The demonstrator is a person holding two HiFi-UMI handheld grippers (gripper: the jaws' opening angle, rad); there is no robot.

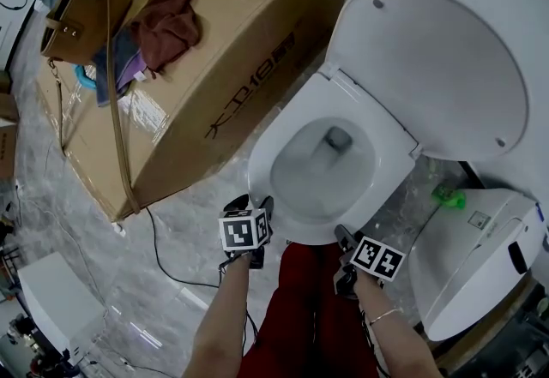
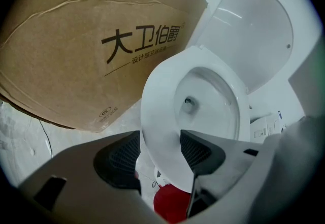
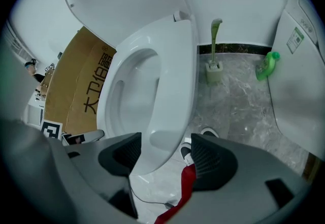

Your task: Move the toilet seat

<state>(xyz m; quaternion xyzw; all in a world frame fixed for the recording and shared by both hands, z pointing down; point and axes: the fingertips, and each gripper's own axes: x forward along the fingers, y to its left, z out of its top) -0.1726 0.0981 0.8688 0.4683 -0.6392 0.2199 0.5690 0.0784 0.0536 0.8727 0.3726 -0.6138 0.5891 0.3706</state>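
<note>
1. Left gripper [image 2: 160,149]: jaws wide apart, the front rim of the seat [image 2: 157,116] between them, not clamped.
2. Right gripper [image 3: 166,152]: equally spread, straddling the same rim, gripping nothing.
3. The seat lies flat on the bowl [image 1: 322,158], just ahead of both tools; the lid [image 1: 429,68] stands raised beyond.
4. Apparently nothing has moved yet; clamping and lifting remain.

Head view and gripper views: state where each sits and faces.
Head view: on the person's head, steeply down at the toilet seat; forearms, left gripper, right gripper, red trousers show.
Left gripper view: on that gripper, facing the seat's front rim, seen between open jaws.
Right gripper view: likewise, from the other side; a shoe shows.
Shared: all show the cardboard box.
</note>
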